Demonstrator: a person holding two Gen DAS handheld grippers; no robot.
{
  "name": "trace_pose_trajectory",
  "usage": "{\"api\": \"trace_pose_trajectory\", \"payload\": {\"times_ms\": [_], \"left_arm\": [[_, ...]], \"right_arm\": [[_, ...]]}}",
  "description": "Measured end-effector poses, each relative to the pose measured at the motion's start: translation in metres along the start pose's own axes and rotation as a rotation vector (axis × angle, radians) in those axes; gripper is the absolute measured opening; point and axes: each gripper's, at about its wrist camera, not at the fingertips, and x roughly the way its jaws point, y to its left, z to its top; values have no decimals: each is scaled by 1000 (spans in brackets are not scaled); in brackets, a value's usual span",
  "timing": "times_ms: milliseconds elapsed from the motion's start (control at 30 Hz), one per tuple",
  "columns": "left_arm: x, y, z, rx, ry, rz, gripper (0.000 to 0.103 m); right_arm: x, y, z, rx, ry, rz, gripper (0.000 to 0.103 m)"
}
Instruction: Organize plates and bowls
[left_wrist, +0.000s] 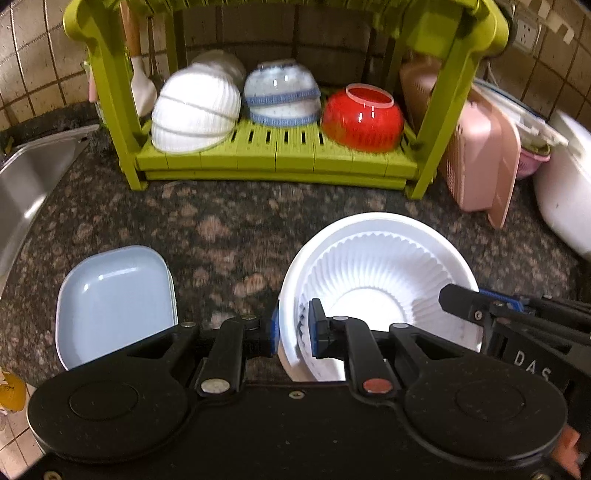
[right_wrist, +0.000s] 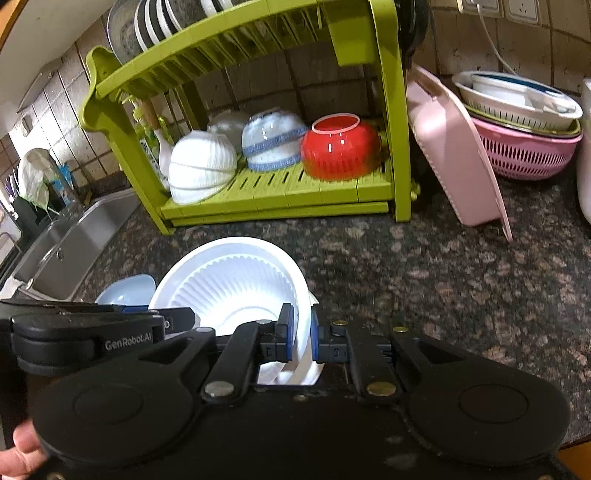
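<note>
Granite counter (right_wrist: 424, 266) carries the work. Left gripper (left_wrist: 293, 334) pinches the white bowl's (left_wrist: 376, 273) near rim, right gripper (right_wrist: 299, 338) clamps the opposite rim, likely sharing a wide, light load. Bowl sits before the green rack (right_wrist: 280, 199), whose lower shelf holds upturned bowls; a blue plate (left_wrist: 114, 299) waits left.

I see 3 upturned bowl stacks (left_wrist: 280, 96) on the rack's lower shelf (left_wrist: 273, 155); before it, a dish (left_wrist: 114, 299) lies left of nested bowls (left_wrist: 376, 273).
</note>
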Motion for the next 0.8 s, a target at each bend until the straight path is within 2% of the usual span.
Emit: {"api": "trace_pose_trajectory", "payload": {"times_ms": [300, 500, 800], "left_arm": [[18, -2, -6, 34, 20, 31, 20], [26, -1, -6, 53, 25, 33, 25], [42, 2, -5, 50, 48, 47, 27]], "right_arm": [[20, 0, -4, -7, 53, -26, 11], [33, -1, -3, -17, 69, -67, 12], [42, -3, -3, 0, 102, -56, 13]]}}
